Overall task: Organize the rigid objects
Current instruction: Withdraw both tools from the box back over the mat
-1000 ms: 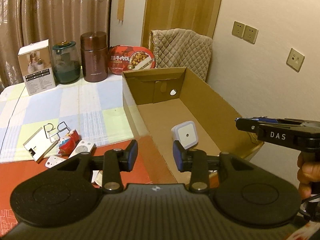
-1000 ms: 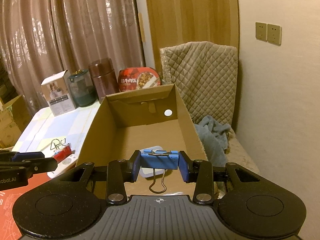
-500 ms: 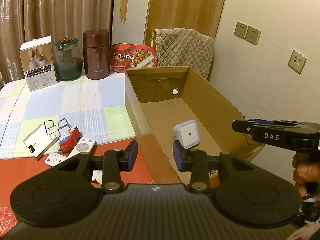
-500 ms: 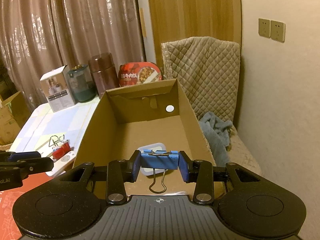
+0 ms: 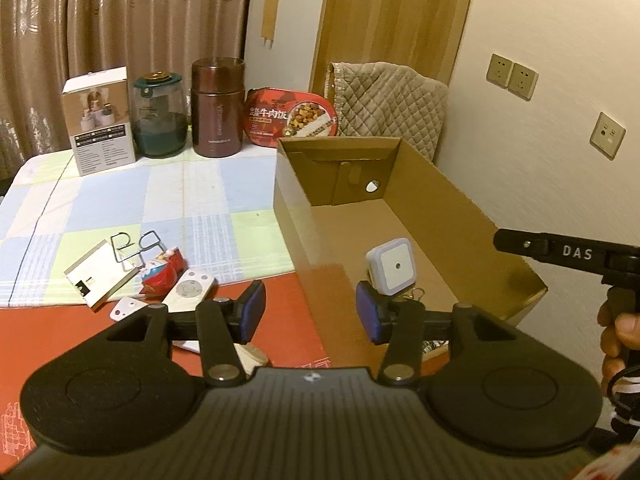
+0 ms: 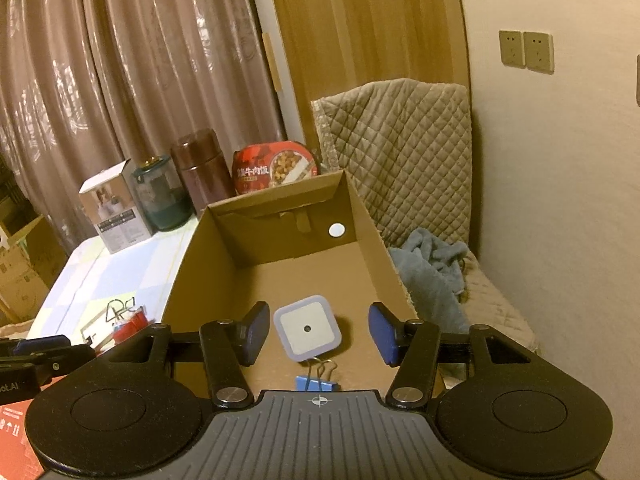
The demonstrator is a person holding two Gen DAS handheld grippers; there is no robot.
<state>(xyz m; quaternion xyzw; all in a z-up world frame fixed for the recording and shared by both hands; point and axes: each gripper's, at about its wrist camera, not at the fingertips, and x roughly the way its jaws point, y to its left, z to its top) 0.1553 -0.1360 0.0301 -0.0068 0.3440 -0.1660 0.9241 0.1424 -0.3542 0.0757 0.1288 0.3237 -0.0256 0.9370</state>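
In the left wrist view, the left tongs (image 5: 310,312) fill the bottom of the frame, spread wide with nothing between their blue pads, poised over the near left wall of an open cardboard box (image 5: 452,204). Left of the box, a table (image 5: 160,200) under a pale checked cloth has bare room across its middle. At lower left, near the cloth's front edge, lies a small cluster: one white card box (image 5: 98,276), one pair of wire loops (image 5: 136,244), one red figurine (image 5: 162,274) and one white remote (image 5: 190,288). Along the far edge stand four things in a row: one white carton (image 5: 100,120), one green glass jar (image 5: 159,116), one brown flask (image 5: 218,108) and one red meal tub (image 5: 290,117). Inside the box, toward its near end, sits one white square night light (image 5: 391,266) with rounded corners and a dark dot at its center. In the right wrist view, the right tongs (image 6: 318,338) are also spread wide and hold nothing, hovering above the near end of the box. One blue binder clip (image 6: 316,380) with silver wire handles lies on the box floor just below the night light in the frame, touching or nearly touching it. Most of the box floor beyond them is bare. At right, a quilted chair (image 6: 400,152) carries one grey cloth (image 6: 432,268).
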